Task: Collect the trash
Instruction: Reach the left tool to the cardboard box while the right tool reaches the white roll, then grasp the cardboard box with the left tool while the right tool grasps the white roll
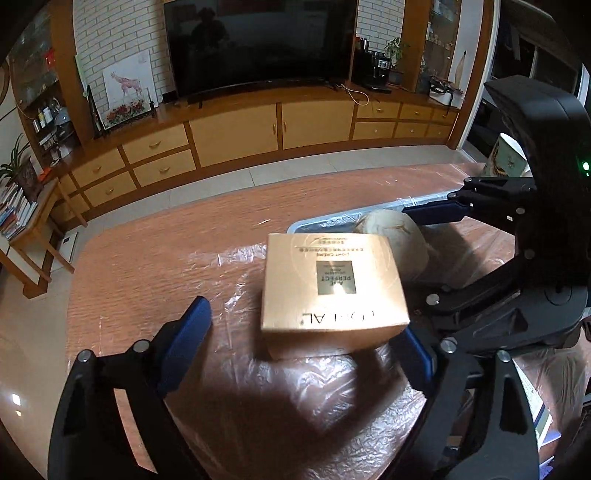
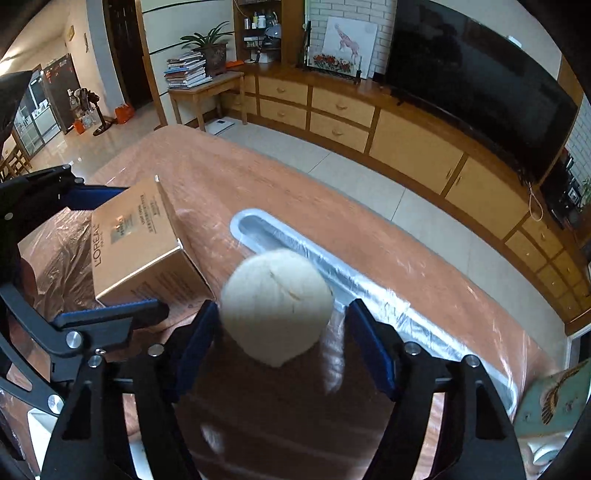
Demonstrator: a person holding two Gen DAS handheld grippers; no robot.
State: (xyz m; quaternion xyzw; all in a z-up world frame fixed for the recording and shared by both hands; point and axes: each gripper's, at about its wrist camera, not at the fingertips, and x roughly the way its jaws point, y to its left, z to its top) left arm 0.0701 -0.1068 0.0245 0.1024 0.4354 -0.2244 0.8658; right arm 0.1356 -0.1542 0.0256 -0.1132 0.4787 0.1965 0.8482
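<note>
Left tool (image 1: pixel 306 339) tilted down, astride gold box (image 1: pixel 332 288), right tool (image 2: pixel 284 328) flanking pale ball (image 2: pixel 277 302)

This is a home living room. A large dark television (image 1: pixel 258 44) stands on a long wooden cabinet (image 1: pixel 236 129) of drawers and doors, against a white brick wall (image 1: pixel 110 33). Framed pictures (image 1: pixel 127 88) lean there, beside shelves of bottles (image 1: pixel 44 114). A side table (image 2: pixel 207 88) carries stacked books (image 2: pixel 186 70) and a potted plant (image 2: pixel 210 48). The floor (image 2: pixel 369 177) is pale tile, and the table (image 1: pixel 155 251) is wrapped in clear plastic.
</note>
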